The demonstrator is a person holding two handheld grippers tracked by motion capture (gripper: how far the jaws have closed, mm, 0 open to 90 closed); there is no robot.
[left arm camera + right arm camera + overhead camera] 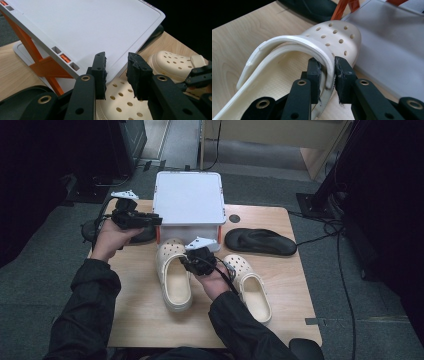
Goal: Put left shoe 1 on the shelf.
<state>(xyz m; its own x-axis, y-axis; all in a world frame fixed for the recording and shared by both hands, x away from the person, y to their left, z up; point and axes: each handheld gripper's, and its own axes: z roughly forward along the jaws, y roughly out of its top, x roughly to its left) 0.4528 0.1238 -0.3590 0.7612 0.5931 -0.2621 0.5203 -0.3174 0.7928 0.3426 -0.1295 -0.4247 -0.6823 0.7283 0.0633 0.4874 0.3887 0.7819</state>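
Our right gripper (pixel 327 72) reaches forward, jaws clamped on the side wall of the right cream clog (pixel 312 55), which lies on the table (pixel 140 315) beside the white box (pixel 189 197). Our left gripper (pixel 116 72), held level, pinches the box lid's (pixel 82 32) corner between narrowly parted jaws.

Wooden table (pixel 135 315): clogs (pixel 175 280), sandals (pixel 260 241), box (pixel 189 200)

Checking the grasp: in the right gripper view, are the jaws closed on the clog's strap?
Yes, the right gripper pinches the cream clog by its strap.
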